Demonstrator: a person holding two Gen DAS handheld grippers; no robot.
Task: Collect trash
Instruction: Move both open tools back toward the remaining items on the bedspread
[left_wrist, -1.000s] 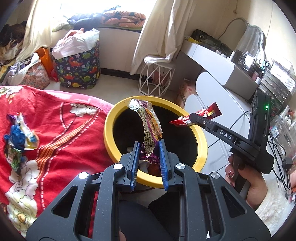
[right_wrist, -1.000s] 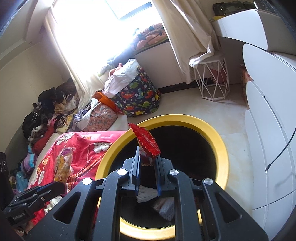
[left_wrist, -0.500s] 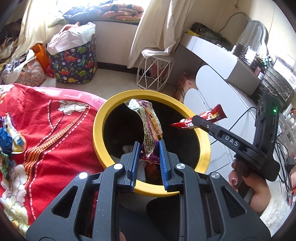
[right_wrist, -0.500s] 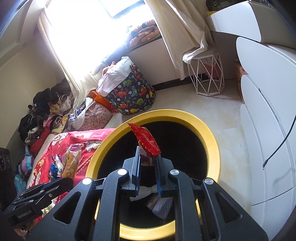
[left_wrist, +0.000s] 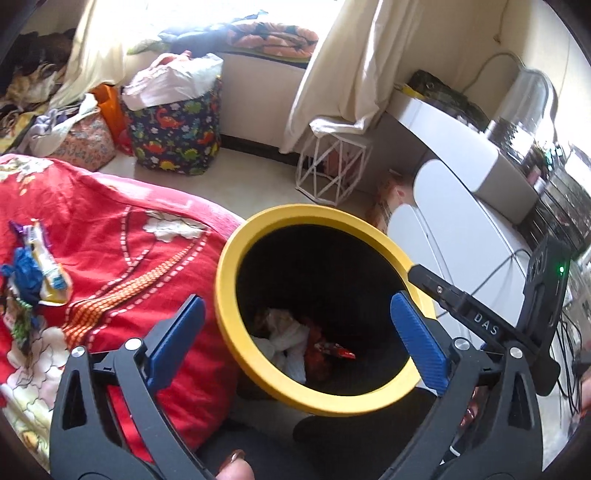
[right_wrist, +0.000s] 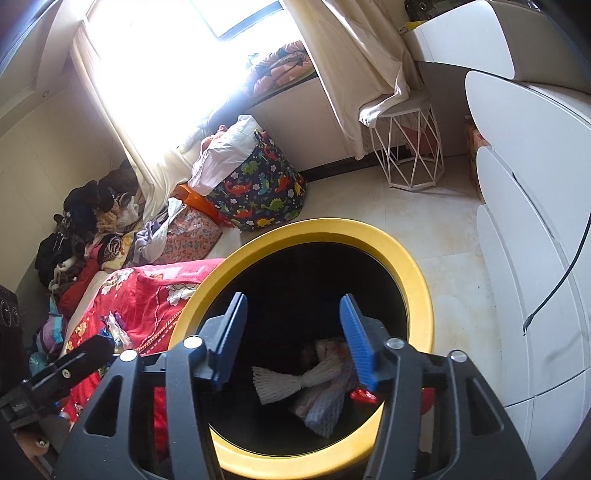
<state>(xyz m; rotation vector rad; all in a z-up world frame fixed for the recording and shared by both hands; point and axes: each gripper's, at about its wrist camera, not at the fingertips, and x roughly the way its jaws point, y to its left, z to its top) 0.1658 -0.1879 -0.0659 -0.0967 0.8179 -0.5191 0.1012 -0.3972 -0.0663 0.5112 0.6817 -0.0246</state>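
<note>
Where each clamped a wrapper half a second ago, the left gripper and right gripper now gape empty above the yellow-rimmed bin; the red wrapper lies inside.

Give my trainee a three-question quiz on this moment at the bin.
1. True or false: both the left gripper and the right gripper are open and empty.
2. Where does the red snack wrapper lie? A) on the red floral blanket B) inside the yellow-rimmed black trash bin C) on the floor
3. Fill in: more wrappers still lie on the ____.

Key: 1 true; 2 B; 3 blanket.
</note>
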